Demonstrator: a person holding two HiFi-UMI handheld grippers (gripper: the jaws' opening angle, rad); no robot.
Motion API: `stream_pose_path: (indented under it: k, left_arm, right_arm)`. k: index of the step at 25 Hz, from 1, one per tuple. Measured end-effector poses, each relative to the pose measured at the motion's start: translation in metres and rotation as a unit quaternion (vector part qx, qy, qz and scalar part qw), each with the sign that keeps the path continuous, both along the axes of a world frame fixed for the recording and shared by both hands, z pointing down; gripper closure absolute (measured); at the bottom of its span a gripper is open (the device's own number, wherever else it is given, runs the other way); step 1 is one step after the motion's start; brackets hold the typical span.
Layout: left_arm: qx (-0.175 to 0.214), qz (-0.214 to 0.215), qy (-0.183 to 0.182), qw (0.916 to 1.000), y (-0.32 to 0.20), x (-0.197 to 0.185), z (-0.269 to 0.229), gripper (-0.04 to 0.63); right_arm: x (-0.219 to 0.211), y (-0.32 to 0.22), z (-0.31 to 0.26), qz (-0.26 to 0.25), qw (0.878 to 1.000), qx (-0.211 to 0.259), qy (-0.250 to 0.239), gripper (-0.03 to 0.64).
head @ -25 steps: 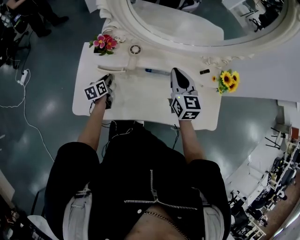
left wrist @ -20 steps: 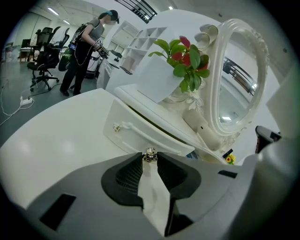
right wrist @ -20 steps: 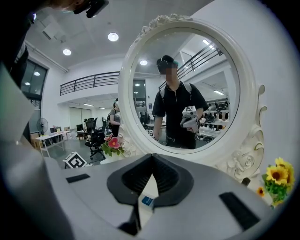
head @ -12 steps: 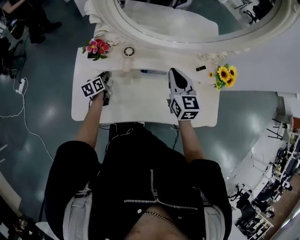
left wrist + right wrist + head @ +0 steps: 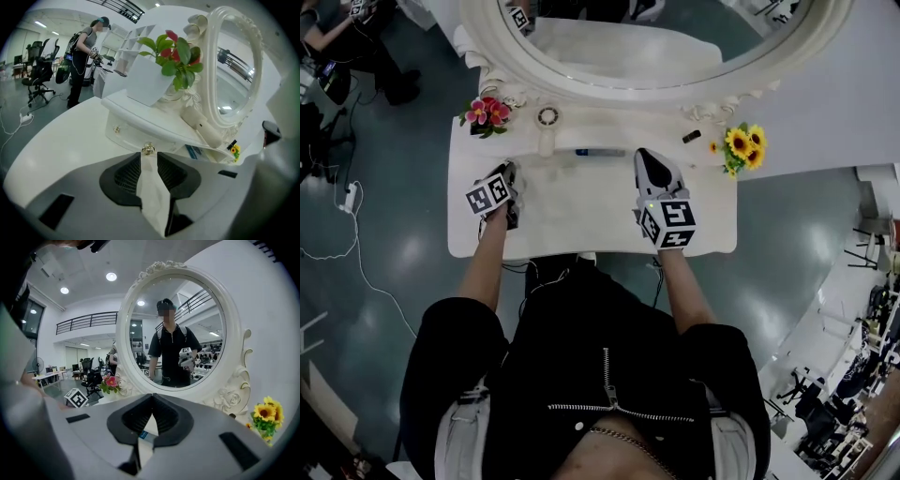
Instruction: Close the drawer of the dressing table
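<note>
**Dressing table** point(image 5: 581, 225): white, straight ahead of me. The oval mirror point(image 5: 637, 52) stands at 12 o'clock.

**Drawer** point(image 5: 131, 138): small and white. It sits under the raised shelf at the mirror's foot, toward 10 o'clock on the table top. There is a gold knob point(image 5: 148, 149) on its front. I cannot tell whether it is pushed fully in.

**My left claw** point(image 5: 149, 156): at 9 o'clock on the table top, pointing at the drawer front.
- The jaws stand a little apart.
- The knob sits right at their tips, at 12 o'clock.
- I cannot tell whether the pads press on it.

**My right claw** point(image 5: 151, 395): over the table top toward 3 o'clock, facing the mirror.
- The jaw tips meet.
- Nothing is held between them.

**Pink flowers** point(image 5: 485, 112): at the 10 o'clock corner, beside the mirror frame.

**Sunflowers** point(image 5: 739, 145): at the 2 o'clock corner.

**Slim blue item** point(image 5: 600, 152): lying crosswise at 12 o'clock, between the two claws and the mirror.

**Round disc** point(image 5: 547, 116): at 11 o'clock, just beside the pink flowers.
</note>
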State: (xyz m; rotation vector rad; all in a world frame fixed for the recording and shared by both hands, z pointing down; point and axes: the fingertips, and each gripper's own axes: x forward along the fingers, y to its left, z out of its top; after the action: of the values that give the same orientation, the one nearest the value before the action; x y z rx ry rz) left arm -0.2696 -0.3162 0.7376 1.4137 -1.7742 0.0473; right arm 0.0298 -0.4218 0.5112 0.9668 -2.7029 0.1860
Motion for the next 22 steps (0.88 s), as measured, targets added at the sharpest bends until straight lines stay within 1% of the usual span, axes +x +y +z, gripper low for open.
stream_pose_path:
  k: [3, 4, 6, 9, 12, 16, 18, 22]
  left_arm:
    - [-0.003, 0.032, -0.041, 0.9986, 0.014, 0.014, -0.011, 0.488]
    - [-0.001, 0.044, -0.057, 0.9974, 0.017, 0.018, -0.017, 0.499]
    - [0.006, 0.068, -0.092, 0.9934, 0.021, 0.028, -0.033, 0.513]
    - [0.026, 0.098, -0.142, 0.9847, 0.025, 0.044, -0.063, 0.537]
    - [0.053, 0.114, -0.187, 0.9744, 0.026, 0.058, -0.096, 0.553]
    - [0.091, 0.136, -0.242, 0.9563, 0.025, 0.08, -0.143, 0.565]
    - [0.114, 0.14, -0.262, 0.948, 0.025, 0.089, -0.169, 0.568]
    - [0.156, 0.139, -0.288, 0.9348, 0.025, 0.103, -0.22, 0.568]
  right_arm:
    - [0.004, 0.004, 0.001, -0.004, 1.0, 0.0, 0.002, 0.614]
    - [0.004, 0.005, 0.001, -0.005, 1.0, -0.001, 0.001, 0.614]
    - [0.004, 0.007, -0.001, -0.006, 1.0, 0.002, -0.005, 0.615]
    - [0.005, 0.012, -0.006, -0.012, 1.0, 0.01, -0.013, 0.615]
    - [0.005, 0.015, -0.011, -0.023, 0.999, 0.019, -0.017, 0.617]
    - [0.006, 0.018, -0.024, -0.039, 0.998, 0.033, -0.023, 0.617]
    - [0.007, 0.019, -0.032, -0.044, 0.998, 0.043, -0.028, 0.617]
    - [0.012, 0.018, -0.048, -0.043, 0.996, 0.061, -0.04, 0.617]
